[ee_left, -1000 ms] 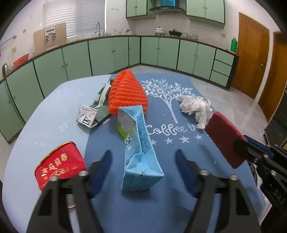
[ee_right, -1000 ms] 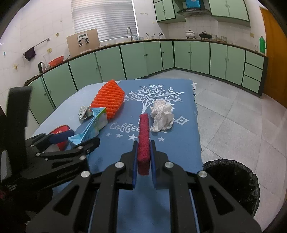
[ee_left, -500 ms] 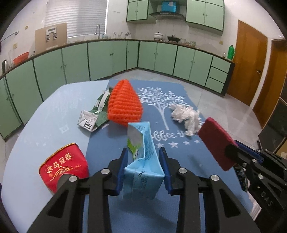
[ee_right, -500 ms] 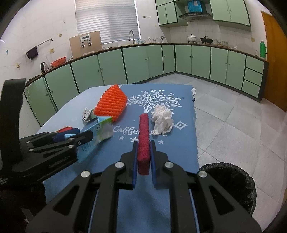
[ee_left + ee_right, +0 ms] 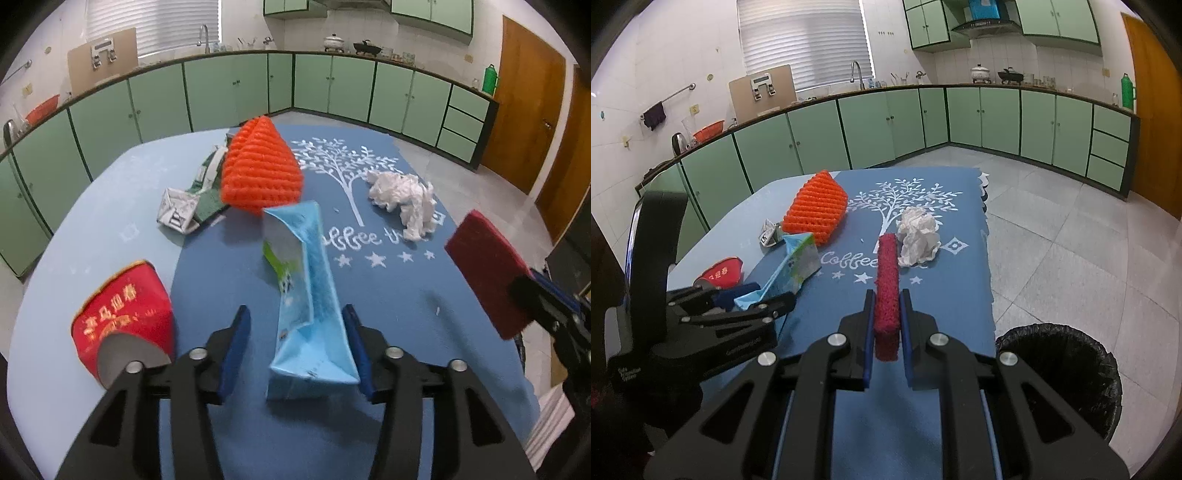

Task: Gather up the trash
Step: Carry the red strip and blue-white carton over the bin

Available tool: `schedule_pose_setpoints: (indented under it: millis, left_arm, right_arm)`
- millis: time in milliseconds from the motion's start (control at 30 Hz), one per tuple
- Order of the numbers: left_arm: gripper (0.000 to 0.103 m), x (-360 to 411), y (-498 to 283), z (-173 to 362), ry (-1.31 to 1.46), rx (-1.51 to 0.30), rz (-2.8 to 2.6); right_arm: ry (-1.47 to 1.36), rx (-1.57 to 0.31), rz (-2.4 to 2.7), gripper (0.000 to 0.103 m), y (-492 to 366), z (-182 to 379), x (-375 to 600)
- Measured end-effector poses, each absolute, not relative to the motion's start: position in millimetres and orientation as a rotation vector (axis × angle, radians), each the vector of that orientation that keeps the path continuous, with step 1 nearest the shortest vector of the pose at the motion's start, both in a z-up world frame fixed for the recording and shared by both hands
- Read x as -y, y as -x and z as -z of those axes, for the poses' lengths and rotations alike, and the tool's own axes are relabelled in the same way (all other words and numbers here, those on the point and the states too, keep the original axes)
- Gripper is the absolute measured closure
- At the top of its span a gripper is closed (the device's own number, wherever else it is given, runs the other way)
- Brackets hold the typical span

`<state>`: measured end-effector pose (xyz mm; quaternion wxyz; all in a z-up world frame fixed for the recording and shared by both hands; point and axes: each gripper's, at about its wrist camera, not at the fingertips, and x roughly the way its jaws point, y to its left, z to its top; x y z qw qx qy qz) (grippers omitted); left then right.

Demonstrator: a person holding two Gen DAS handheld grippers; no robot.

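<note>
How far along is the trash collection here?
Nothing visibly binned. In hand: right gripper clamps the dark red scouring pad; left gripper brackets the light blue carton. Left: orange foam net, white tissue, red cup, flattened carton.

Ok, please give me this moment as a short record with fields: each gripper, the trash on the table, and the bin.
left gripper: jaws partly open around blue carton
right gripper: shut on red sponge
on table: orange foam net, crumpled tissue, red paper cup, flattened carton
bin: black-lined, on floor right of table
</note>
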<state>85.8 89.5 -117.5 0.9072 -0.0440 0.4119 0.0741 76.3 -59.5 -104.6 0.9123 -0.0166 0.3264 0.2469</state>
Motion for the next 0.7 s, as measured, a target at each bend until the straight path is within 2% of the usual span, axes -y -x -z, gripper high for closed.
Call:
schedule_pose_setpoints:
  millis: [33,67,100,700]
  left_arm:
    - [0.056,-89.7,-87.8,117.1,0.089,-0.85,-0.149]
    - [0.067,-90.3,-89.6,117.0,0.095,-0.849,-0.137]
    - [0.07,-90.6,-91.0,117.2,0.099,-0.85,-0.134]
    - [0.071,-61.1,-76.1,66.5,0.087,-0.688,-0.035]
  right_arm:
    - [0.034,-0.674,-0.509,0.091,-77.0,105.0,59.2]
    - [0.034,-0.676,-0.51,0.091,-77.3,105.6,58.9]
    - [0.035,-0.677,-0.51,0.091,-76.8,106.0,58.9]
    - [0.002,-0.615,-0.48,0.091,-73.8,87.7,79.2]
